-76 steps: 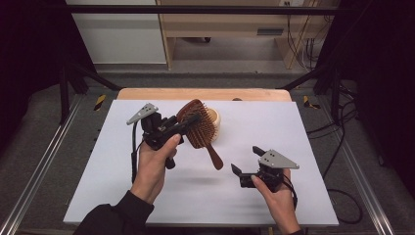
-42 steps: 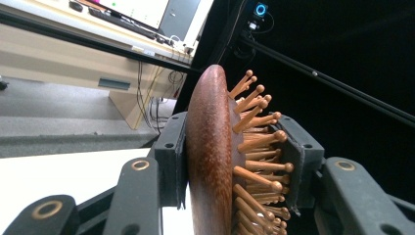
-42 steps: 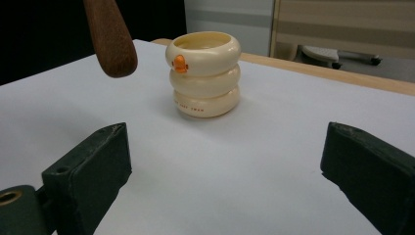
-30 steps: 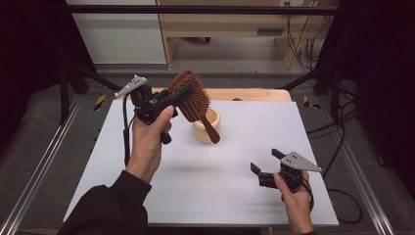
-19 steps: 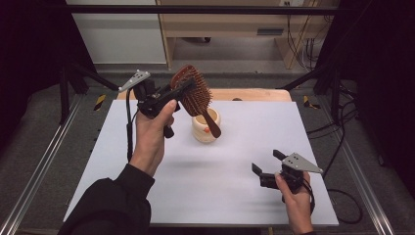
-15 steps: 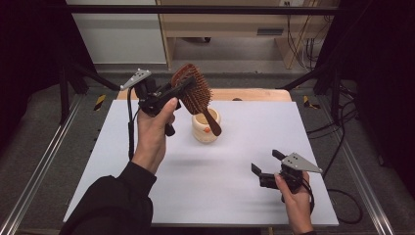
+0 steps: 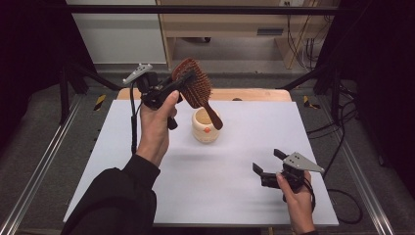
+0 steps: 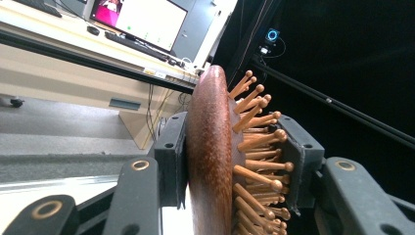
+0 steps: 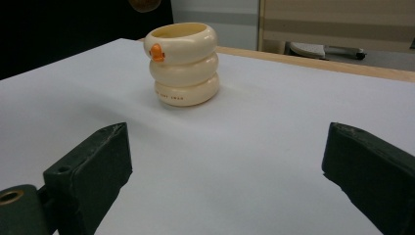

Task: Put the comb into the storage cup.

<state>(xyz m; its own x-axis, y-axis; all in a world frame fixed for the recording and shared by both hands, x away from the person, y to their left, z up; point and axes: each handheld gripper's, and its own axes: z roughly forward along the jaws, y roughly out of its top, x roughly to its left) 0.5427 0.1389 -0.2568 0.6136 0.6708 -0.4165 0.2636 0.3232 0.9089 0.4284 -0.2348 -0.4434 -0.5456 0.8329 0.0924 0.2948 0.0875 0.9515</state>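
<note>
From above, we held the brush in the left gripper, handle over the far cup for dropping in; its view showed pads clamping the head; the right's showed jaws wide, idle, facing the cup.

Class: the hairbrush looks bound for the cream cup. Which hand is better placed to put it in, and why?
Probably the left: its tongs already clamp the hairbrush above the cup. The right tongs are open with nothing between them, nearer the table's front edge.

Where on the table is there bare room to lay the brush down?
The table is bare left of the cup, and in front of it between the two hands. The right tool crowds the near right; the brush hangs over the cup.
</note>
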